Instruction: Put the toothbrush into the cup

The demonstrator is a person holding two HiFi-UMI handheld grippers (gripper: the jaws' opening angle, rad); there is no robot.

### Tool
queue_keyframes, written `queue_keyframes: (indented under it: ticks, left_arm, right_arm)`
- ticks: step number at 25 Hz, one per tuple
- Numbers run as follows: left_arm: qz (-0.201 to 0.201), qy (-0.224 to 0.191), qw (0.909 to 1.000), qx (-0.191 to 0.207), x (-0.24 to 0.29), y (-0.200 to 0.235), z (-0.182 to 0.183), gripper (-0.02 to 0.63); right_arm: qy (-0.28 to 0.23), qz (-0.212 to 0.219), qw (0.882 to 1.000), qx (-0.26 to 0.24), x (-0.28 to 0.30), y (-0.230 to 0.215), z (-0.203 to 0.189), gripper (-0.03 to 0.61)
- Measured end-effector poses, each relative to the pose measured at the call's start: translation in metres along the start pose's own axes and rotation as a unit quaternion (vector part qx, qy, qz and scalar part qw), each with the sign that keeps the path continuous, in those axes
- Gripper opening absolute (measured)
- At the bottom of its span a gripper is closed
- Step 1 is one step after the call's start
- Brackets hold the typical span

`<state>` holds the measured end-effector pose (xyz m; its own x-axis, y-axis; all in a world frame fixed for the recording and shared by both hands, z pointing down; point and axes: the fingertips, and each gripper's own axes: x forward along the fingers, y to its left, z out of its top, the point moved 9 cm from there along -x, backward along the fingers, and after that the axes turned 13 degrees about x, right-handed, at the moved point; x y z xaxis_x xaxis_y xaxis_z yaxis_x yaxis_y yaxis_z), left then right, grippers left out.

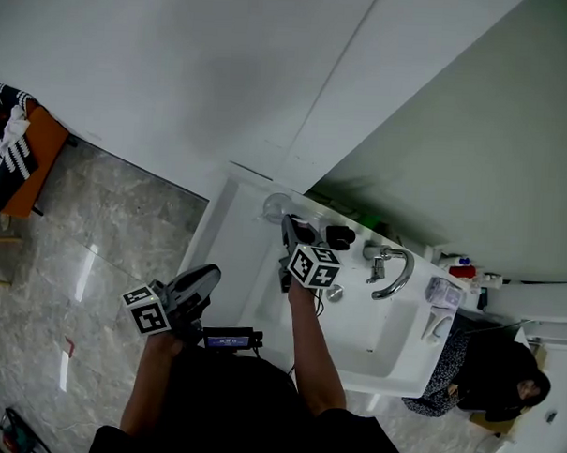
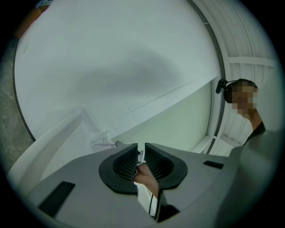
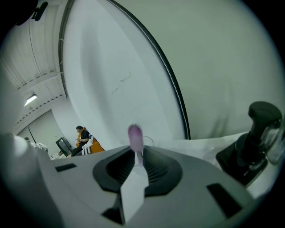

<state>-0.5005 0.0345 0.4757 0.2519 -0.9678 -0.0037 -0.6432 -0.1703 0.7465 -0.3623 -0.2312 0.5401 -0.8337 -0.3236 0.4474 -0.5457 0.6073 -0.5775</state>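
Carrying step: right gripper (image 3: 139, 153) clamps the purple-headed white plastic toothbrush (image 3: 135, 133), head jutting ahead. The left gripper (image 2: 141, 151) is narrowly parted and empty. Next, probably lowering it into the clear cup (image 1: 277, 208) beyond.

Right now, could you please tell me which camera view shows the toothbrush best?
The right gripper view: the toothbrush stands close and clear, purple head up, between the jaws of the right gripper. In the head view it is too small to make out; the left gripper view does not show it.
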Motion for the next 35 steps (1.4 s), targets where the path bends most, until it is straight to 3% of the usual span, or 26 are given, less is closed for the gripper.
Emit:
queue_keyframes:
  ticks: [10, 18, 24, 29, 35]
  left_arm:
    - [-0.001, 0.006, 0.9999, 0.010, -0.001, -0.011, -0.002, 0.051]
    - [-0.001, 0.016, 0.9994, 0.031, 0.006, -0.027, -0.005, 0.051]
    - [0.009, 0.029, 0.9986, 0.044, -0.004, -0.043, -0.014, 0.051]
    - [0.011, 0.028, 0.9984, 0.048, -0.015, -0.053, -0.023, 0.051]
    - [-0.024, 0.025, 0.9979, 0.056, -0.014, -0.064, -0.019, 0.051]
  right_arm:
    - [-0.002, 0.003, 1.000, 0.029, -0.008, -0.003, 0.000, 0.124]
    - [-0.028, 0.016, 0.996, 0.080, -0.039, -0.012, -0.003, 0.124]
    - [-0.059, 0.041, 0.987, 0.143, -0.083, -0.022, -0.022, 0.123]
    - [-0.086, 0.076, 0.981, 0.154, -0.115, -0.017, -0.031, 0.066]
    - [-0.131, 0.133, 0.971, 0.146, -0.157, 0.005, -0.030, 0.006]
